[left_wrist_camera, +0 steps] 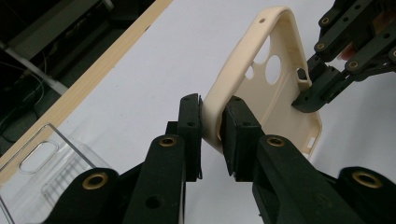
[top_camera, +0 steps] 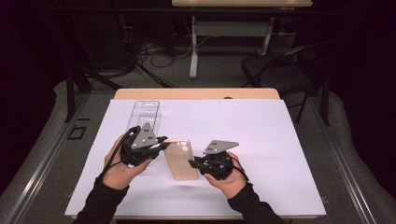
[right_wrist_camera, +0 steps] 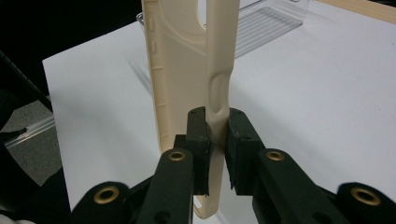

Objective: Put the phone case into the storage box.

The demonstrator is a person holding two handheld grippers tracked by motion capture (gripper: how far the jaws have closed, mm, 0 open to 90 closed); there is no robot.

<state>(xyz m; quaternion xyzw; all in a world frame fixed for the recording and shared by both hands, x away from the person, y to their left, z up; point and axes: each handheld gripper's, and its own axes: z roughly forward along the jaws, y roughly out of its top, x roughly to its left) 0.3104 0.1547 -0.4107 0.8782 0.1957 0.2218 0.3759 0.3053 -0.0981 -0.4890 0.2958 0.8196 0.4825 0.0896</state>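
A beige phone case (top_camera: 180, 161) is held a little above the white sheet between both grippers. My left gripper (top_camera: 162, 145) is shut on the case's left side wall near its camera-hole end. In the left gripper view its pads (left_wrist_camera: 233, 126) pinch that rim of the case (left_wrist_camera: 271, 93), and the other gripper (left_wrist_camera: 310, 95) grips the far rim. My right gripper (top_camera: 192, 163) is shut on the opposite side wall. In the right gripper view the case (right_wrist_camera: 180, 70) stands edge-on between the jaws (right_wrist_camera: 217, 135), clamped by a button cut-out.
A clear plastic package (top_camera: 145, 114) lies flat on the white sheet (top_camera: 261, 140) behind the left hand, and shows as the clear package (left_wrist_camera: 46, 163) and the clear package (right_wrist_camera: 268, 21) in the gripper views. The wooden table edge (top_camera: 196, 93) runs at the back; a chair (top_camera: 280, 70) stands beyond.
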